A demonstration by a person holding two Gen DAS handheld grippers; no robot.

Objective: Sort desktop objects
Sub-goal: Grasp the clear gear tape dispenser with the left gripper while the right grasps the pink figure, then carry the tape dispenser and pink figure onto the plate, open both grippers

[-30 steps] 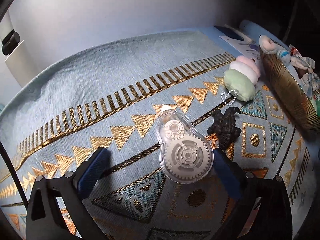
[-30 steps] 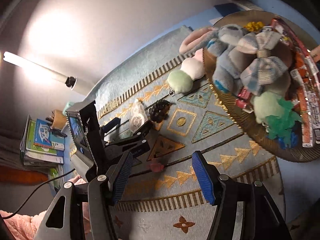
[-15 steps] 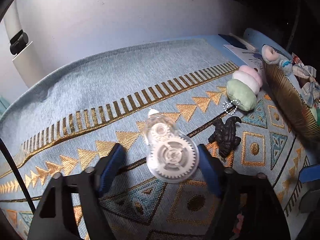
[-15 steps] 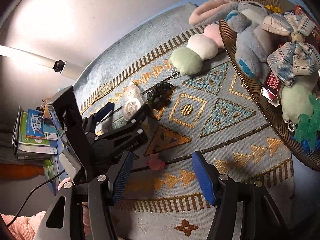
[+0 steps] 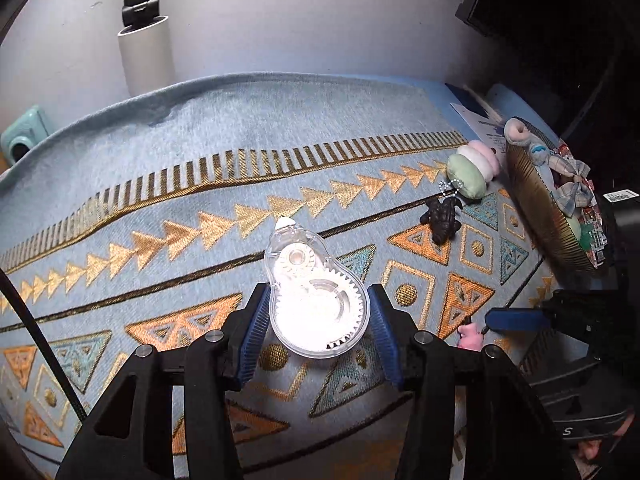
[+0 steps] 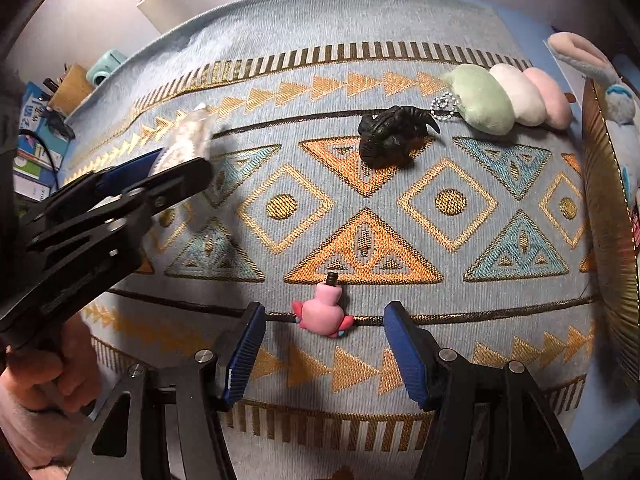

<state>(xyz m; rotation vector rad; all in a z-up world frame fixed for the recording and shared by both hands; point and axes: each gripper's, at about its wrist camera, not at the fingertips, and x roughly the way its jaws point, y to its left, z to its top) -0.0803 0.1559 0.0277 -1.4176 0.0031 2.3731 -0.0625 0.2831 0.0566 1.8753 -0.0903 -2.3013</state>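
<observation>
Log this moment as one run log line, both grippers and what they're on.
left gripper: shut on correction tape, lifted off mat | right gripper: open, straddling pink figurine, no contact

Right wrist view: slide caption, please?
Open right tool poised over pink figurine on patterned cloth.

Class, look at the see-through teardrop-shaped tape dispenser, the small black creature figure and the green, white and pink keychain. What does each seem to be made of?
See-through teardrop-shaped tape dispenser: clear, glossy hard plastic; white gears show through it.
Small black creature figure: probably moulded plastic or rubber, with dull sheen and ridged detail.
Green, white and pink keychain: soft matte plush, rounded and stuffed-looking, with a metal ball chain.
</observation>
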